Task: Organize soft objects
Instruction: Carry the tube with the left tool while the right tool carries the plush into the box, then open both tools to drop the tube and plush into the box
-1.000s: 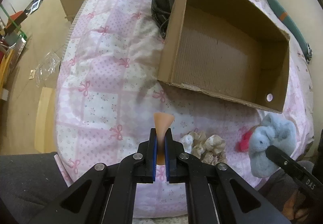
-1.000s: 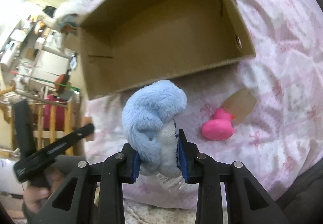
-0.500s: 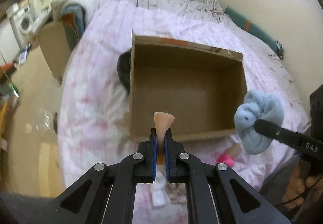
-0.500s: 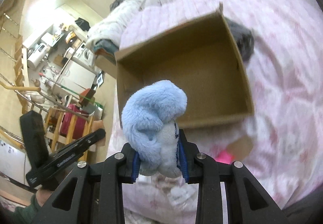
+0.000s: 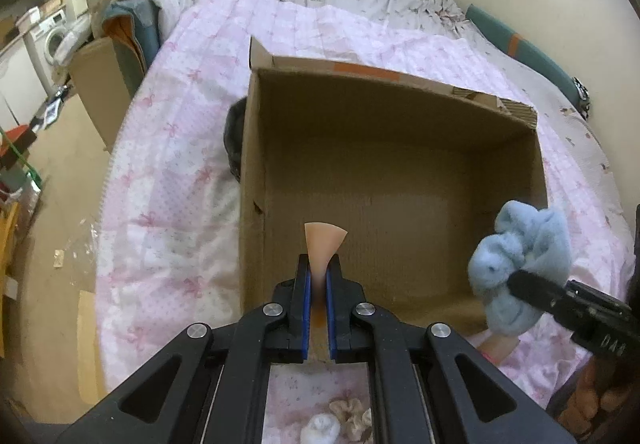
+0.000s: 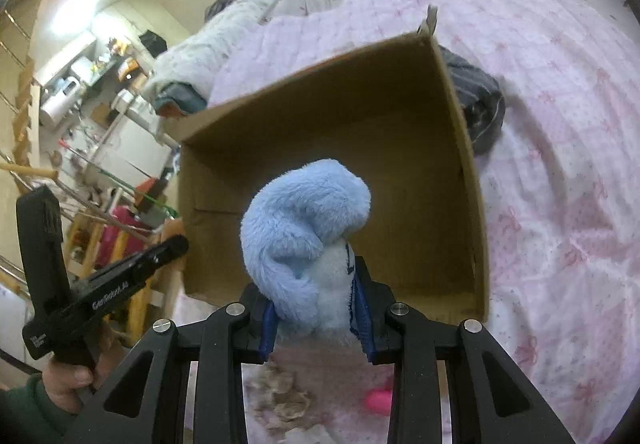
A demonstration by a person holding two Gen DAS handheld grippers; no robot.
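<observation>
Right gripper (image 6: 316, 314) clamps blue plush (image 6: 306, 240) before cardboard box (image 6: 460, 148)

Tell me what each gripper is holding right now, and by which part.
The left gripper pinches a thin peach-coloured piece by its narrow lower end. The right gripper clamps a blue plush toy by its paler bottom part.
</observation>
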